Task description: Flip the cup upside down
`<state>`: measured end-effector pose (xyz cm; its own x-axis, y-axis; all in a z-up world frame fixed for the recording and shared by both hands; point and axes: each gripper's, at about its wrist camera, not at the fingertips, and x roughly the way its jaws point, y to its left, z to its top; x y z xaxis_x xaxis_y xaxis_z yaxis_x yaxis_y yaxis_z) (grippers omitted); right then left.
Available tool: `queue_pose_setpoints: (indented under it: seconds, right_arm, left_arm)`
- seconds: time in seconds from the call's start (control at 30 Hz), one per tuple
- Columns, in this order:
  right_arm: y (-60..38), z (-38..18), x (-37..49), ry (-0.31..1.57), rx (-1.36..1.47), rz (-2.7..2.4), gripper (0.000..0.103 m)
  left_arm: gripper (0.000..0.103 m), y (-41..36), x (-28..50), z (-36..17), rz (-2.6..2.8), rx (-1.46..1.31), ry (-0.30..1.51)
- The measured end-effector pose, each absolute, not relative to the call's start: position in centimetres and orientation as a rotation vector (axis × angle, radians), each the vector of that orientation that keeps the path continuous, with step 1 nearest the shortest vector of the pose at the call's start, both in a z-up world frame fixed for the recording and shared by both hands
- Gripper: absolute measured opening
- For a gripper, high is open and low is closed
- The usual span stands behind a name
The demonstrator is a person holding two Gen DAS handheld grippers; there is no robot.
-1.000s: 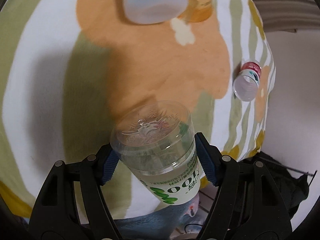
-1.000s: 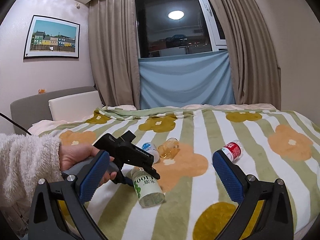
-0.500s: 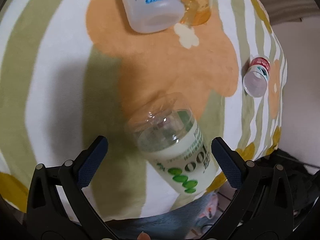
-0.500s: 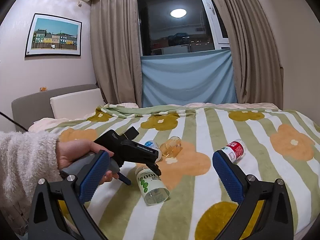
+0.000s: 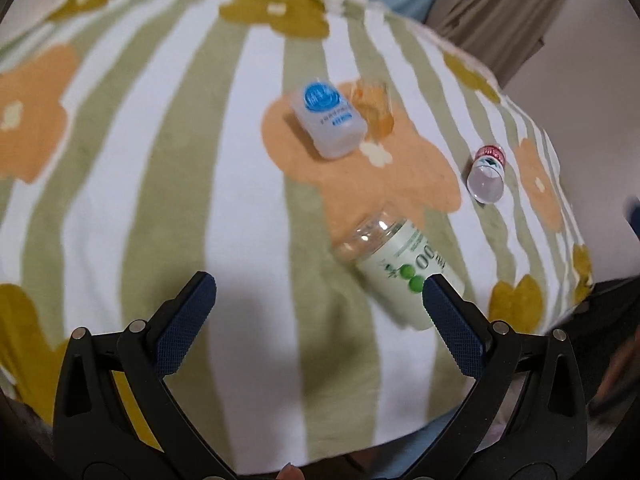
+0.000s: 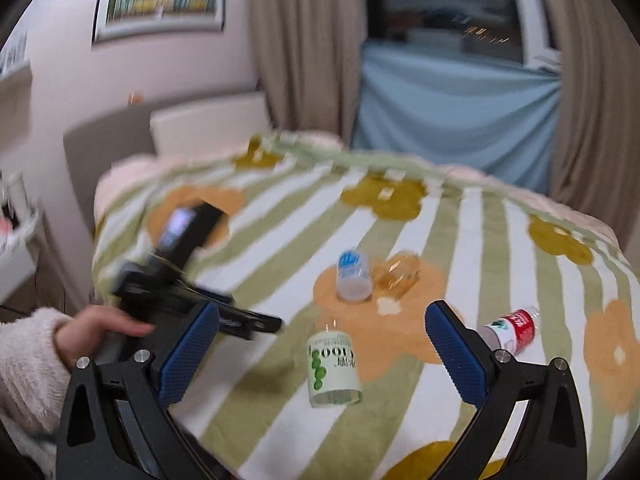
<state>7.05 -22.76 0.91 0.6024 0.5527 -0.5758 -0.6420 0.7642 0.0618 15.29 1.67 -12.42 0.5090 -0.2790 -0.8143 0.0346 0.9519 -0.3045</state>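
Note:
A clear plastic cup with a white and green label [image 5: 396,260] lies on its side on the striped flower blanket [image 5: 160,200], near the bed's front edge. It also shows in the right wrist view [image 6: 332,364]. My left gripper [image 5: 316,320] is open and empty, pulled back from the cup; its right finger overlaps the cup's label end in view. In the right wrist view the left gripper [image 6: 256,322] is blurred, left of the cup. My right gripper [image 6: 320,348] is open and empty, held above the bed's near edge.
A white cup with a blue label [image 5: 328,120] and an amber cup [image 5: 374,108] lie side by side farther back. A clear cup with a red label [image 5: 487,174] lies to the right. The bed's edge [image 5: 576,304] drops off at the right.
My left gripper opened and let go of the green-label cup, then drew back and up. The cup now lies on the blanket. The right gripper tilted down toward the bed.

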Motion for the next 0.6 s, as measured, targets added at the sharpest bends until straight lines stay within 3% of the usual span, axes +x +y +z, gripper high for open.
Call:
queue_pose_setpoints:
  seconds: [0.33, 0.6]
  right_arm:
    - [-14.8, -9.2, 16.5, 1.214, -0.439, 0.753, 0.103]
    - [-11.1, -13.8, 19.5, 1.394, -0.603, 0.691, 0.103]
  left_arm:
    - [0.103, 2.6, 9.7, -13.3, -0.220, -0.154, 0.793]
    - [0.103, 3.1, 8.7, -14.5, -0.153, -0.096, 0.734]
